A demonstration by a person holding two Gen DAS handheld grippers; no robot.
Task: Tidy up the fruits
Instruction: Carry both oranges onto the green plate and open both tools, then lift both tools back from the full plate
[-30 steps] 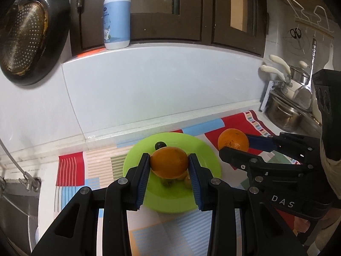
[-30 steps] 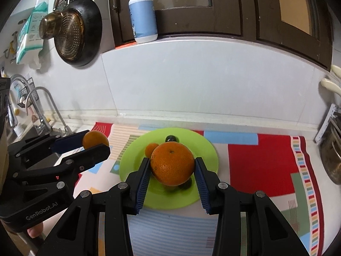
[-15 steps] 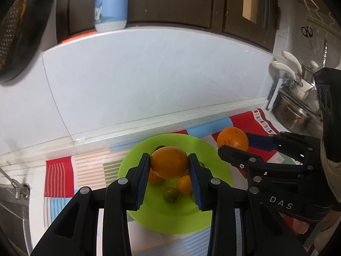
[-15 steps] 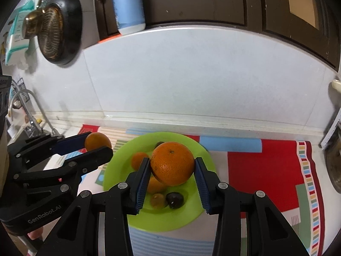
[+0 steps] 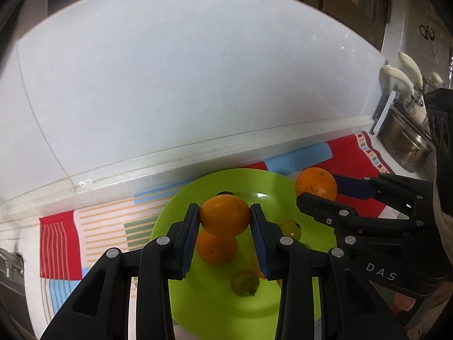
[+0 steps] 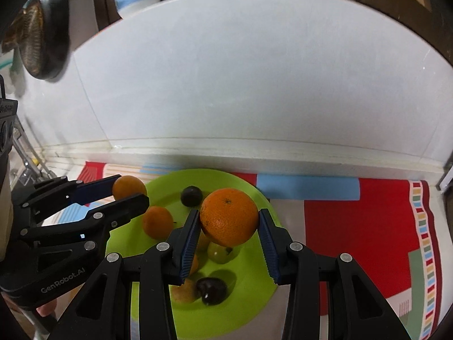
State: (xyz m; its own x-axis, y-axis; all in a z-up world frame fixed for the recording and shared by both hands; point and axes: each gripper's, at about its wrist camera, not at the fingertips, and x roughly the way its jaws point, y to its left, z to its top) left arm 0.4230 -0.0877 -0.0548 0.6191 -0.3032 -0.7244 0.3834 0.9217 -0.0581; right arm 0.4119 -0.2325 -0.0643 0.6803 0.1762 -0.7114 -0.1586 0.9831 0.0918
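My left gripper [image 5: 224,221] is shut on a small orange [image 5: 225,214] and holds it above the green plate [image 5: 181,221]. My right gripper [image 6: 228,225] is shut on a big orange [image 6: 229,216] above the same plate [image 6: 254,297]. On the plate lie another orange [image 5: 216,248], [image 6: 157,222], green-yellow fruits [image 5: 245,282], [image 6: 219,253] and dark plums [image 6: 191,195], [image 6: 211,290]. Each gripper shows in the other's view, the right one [image 5: 315,190] and the left one [image 6: 128,191], both over the plate's edges.
The plate sits on a striped red, blue and grey mat [image 6: 354,226] against a white backsplash [image 5: 198,70]. Metal pots [image 5: 407,147] stand at the right. A hanging pan [image 6: 39,36] and a sink tap [image 6: 27,153] are at the left.
Both grippers have moved forward and lower over the plate with their oranges still held. The plate and its fruits look larger and closer.
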